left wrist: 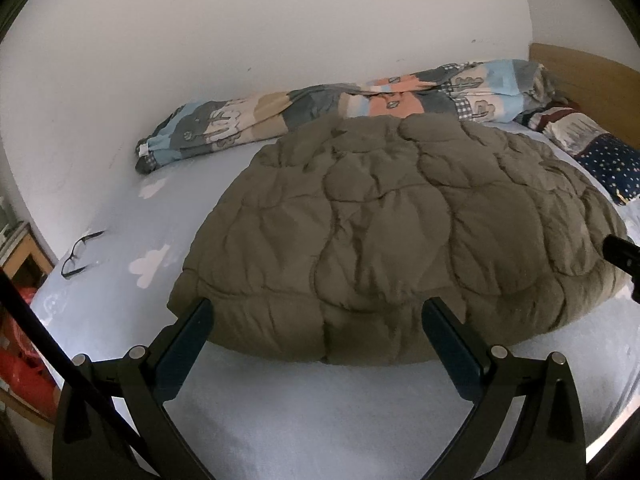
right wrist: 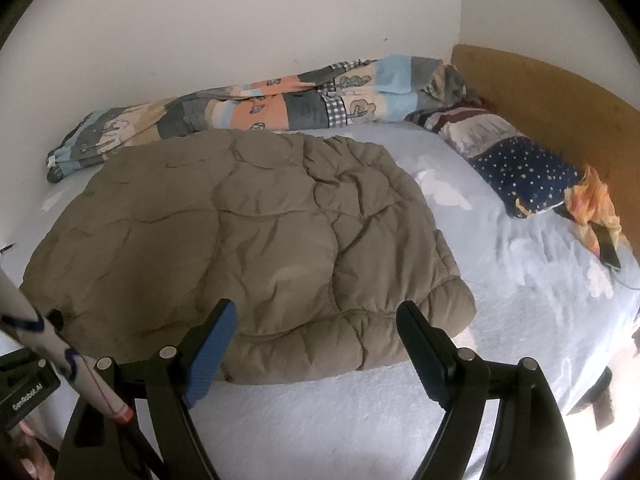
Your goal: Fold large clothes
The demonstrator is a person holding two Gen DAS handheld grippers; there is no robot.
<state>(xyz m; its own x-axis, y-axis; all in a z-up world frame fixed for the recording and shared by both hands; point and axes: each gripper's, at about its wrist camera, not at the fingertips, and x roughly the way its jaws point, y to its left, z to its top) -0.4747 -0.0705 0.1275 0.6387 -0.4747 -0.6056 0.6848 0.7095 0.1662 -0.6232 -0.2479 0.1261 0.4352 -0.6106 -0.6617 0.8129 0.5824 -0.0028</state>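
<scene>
The coat (left wrist: pixel 400 232), a puffy olive quilted one, lay spread on the bed (left wrist: pixel 320 408) with its hem edge toward the person and its far end reaching the rolled quilt (left wrist: pixel 320 108) along the wall. It looked flattened out but not obviously folded, so the work was probably at its start or between folds. The left gripper (left wrist: pixel 318 316) hung just short of the hem near the coat's left corner, fingers wide apart and holding nothing; the right gripper (right wrist: pixel 316 320) did the same near the right corner, also spread and empty. That pairing made sense: with one gripper at each corner, the hem could be lifted evenly and carried over toward the far end without the thick padding bunching. The pillow (right wrist: pixel 520 172) sat by the headboard, well clear of the coat, and the glasses (left wrist: pixel 80 254) lay on the sheet off to the left, apart from the coat but close enough to mind when swinging fabric.
</scene>
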